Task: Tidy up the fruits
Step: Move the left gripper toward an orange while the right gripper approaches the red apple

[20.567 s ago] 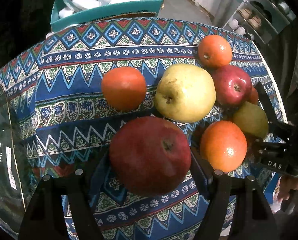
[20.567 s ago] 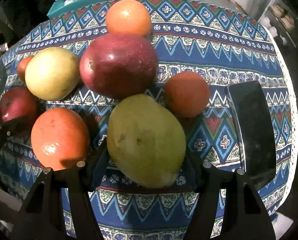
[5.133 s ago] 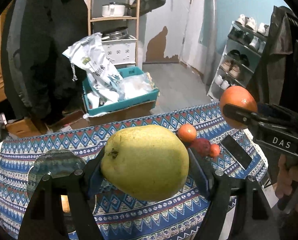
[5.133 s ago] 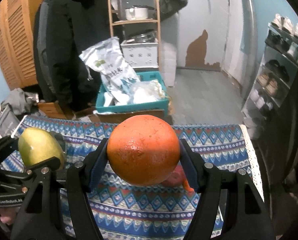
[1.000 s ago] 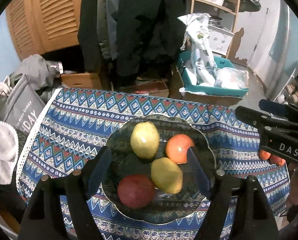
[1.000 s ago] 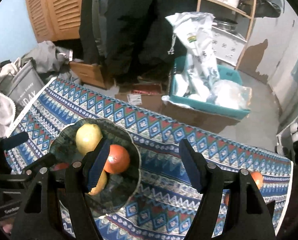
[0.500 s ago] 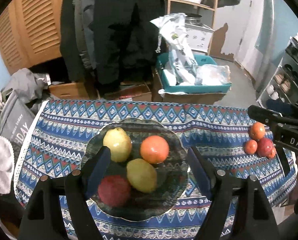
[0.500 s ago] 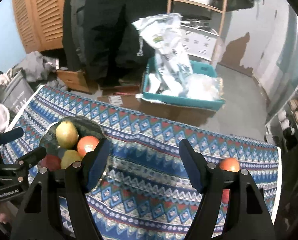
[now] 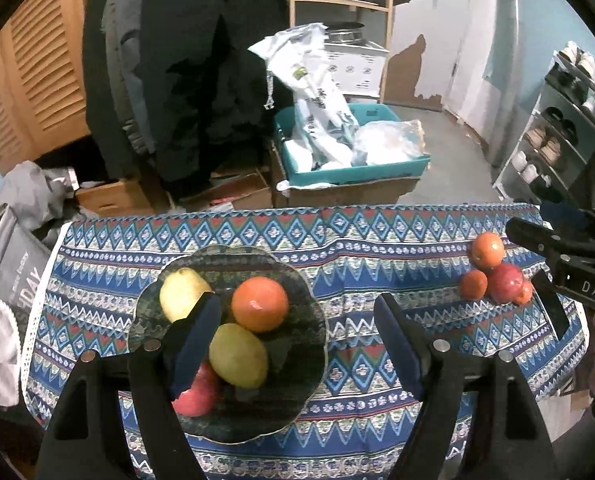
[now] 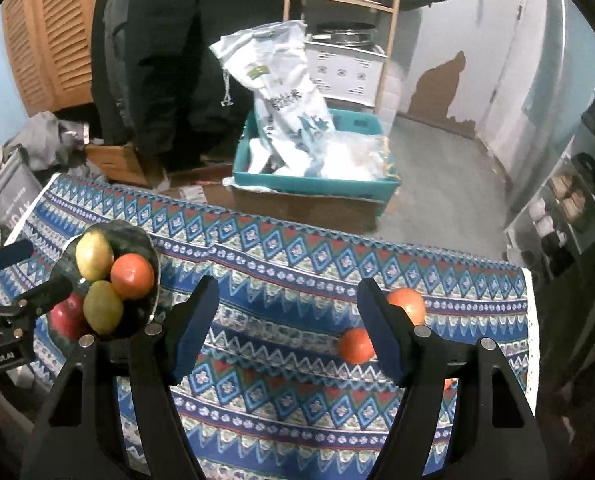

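Both grippers are raised above the table, empty, jaws spread wide. This reads as the gap between loads: four fruits sit in the bowl, and the rest wait in a pile.

In the left wrist view, the left gripper (image 9: pixel 297 336) hangs over the bowl (image 9: pixel 317 344), at 7 o'clock on the cloth (image 9: pixel 357 240). Inside lie a red apple (image 9: pixel 193 394) nearest, a mango (image 9: pixel 239 354) touching it, then an orange (image 9: pixel 260 304) and a pale pear (image 9: pixel 181 294) farther back.

In the right wrist view, the right gripper (image 10: pixel 287 322) points out level over the middle of the cloth, with two oranges (image 10: pixel 355 346) just beside its right finger (image 10: pixel 381 328). The left view shows the pile (image 9: pixel 493 276) at 3 o'clock: three orange fruits round a red apple, touching one another.

The next move likely calls for the right gripper to drop toward the pile and close on an outer fruit without rolling its neighbours toward the table edge. Beyond the table, on the floor, stands a teal crate (image 10: pixel 317 184) of bags.
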